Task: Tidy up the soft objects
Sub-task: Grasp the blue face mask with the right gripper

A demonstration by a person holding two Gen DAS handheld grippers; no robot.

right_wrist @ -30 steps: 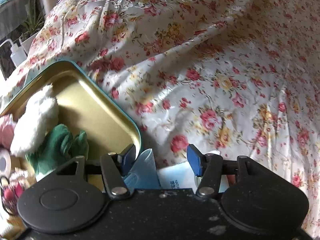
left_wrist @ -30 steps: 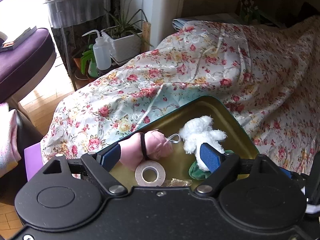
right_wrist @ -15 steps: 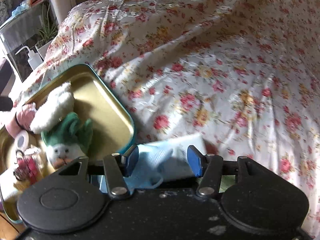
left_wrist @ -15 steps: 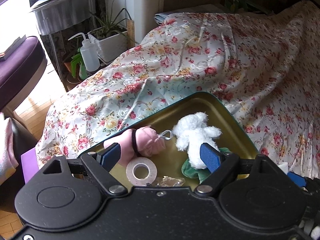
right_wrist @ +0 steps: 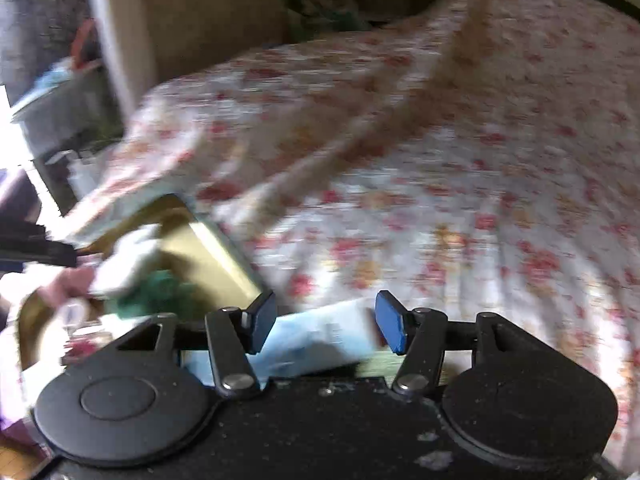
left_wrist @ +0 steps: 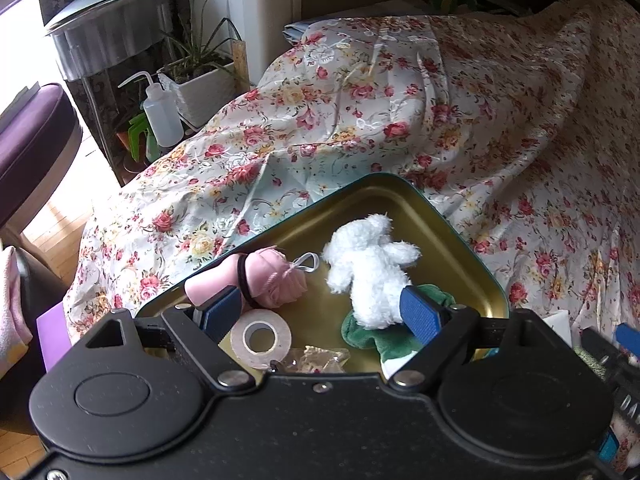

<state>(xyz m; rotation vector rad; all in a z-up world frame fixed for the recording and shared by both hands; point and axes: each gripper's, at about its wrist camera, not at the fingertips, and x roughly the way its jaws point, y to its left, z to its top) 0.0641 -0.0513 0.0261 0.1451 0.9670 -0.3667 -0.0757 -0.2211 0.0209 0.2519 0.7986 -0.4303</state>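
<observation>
Right wrist view, blurred: right gripper unclenched, jaws just widened around a pale blue packet lying crosswise between them, near right of the tin; left gripper spread empty over the white plush, nearer.

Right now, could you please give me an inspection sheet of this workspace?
Surface: floral bedspread, wrinkled.
Job's things: white plush, green plush and pink roll inside gold tin.
Clutter: tape roll in the tin; blue-white packet beside it.
Grippers: left gripper open above the tin; right gripper open over the packet, jaws just widened.
Cables: nothing seen.
Surroundings: squeeze bottle, potted plant.
</observation>
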